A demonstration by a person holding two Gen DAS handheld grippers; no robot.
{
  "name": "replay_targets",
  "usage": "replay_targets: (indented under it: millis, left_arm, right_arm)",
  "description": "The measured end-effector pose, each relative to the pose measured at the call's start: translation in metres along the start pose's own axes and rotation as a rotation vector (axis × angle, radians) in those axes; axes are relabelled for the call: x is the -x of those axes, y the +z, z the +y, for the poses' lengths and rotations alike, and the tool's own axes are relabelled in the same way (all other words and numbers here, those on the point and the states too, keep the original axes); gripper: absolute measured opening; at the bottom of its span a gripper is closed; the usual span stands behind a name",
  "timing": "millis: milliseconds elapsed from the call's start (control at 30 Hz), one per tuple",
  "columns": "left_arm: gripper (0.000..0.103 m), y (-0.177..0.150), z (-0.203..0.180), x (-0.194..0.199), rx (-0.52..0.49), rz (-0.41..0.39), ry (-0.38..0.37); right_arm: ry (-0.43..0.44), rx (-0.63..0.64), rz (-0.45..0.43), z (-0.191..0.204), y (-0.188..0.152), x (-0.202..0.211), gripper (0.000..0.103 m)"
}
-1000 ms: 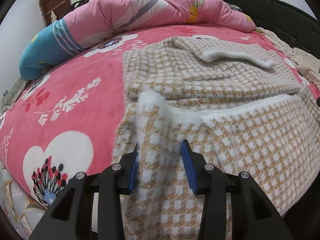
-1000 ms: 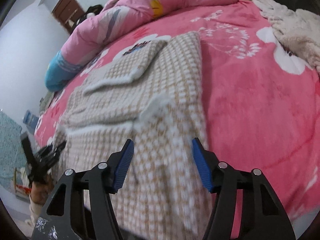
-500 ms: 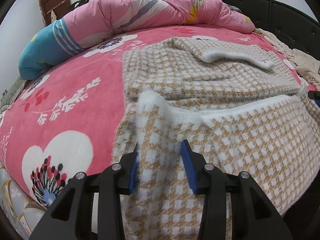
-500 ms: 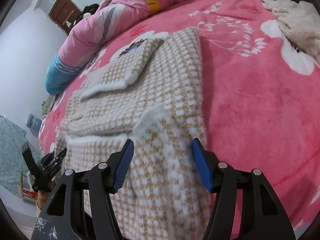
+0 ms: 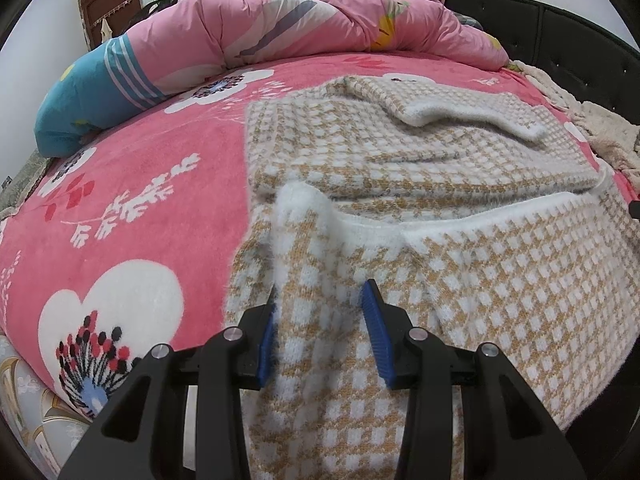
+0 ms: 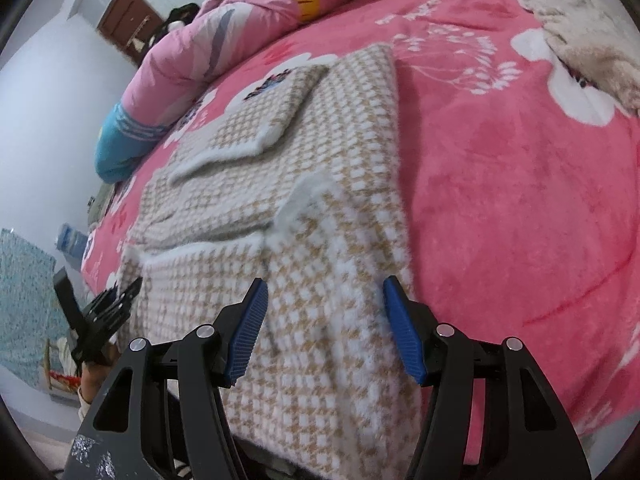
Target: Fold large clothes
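Currently, sweater: a tan-and-white checked knit sweater (image 5: 420,184) lies on the pink floral blanket (image 5: 132,200), its hem folded up and both near corners lifted.
Left gripper (image 5: 320,336): pinching a raised fold of the sweater's left corner between its blue pads.
Right gripper (image 6: 324,324): jaws stand wider, the sweater's right corner bunched between them; whether the pads press on it I cannot tell.
Sleeve: folded across the sweater's chest, its white cuff (image 5: 472,120) uppermost.
Duvet (image 5: 304,24): heaped beyond the sweater.
Risk: an uneven pull could skew the fold; the fuzzy knit may slip from the right jaws; dragging could unsettle the sleeve.
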State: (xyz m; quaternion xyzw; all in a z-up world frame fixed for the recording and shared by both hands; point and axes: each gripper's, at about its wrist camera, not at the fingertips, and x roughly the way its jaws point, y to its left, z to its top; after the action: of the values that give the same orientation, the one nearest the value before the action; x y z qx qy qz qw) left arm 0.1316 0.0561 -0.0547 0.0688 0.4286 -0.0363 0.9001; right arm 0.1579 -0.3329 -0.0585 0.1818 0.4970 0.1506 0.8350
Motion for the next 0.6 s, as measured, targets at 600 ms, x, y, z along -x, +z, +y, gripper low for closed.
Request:
replay_targets:
  millis: [600]
  left_arm:
    - [0.039, 0.002, -0.006, 0.000, -0.003, 0.003, 0.021]
  right_arm:
    - [-0.151, 0.139, -0.050, 0.028, -0.012, -0.005, 0.052]
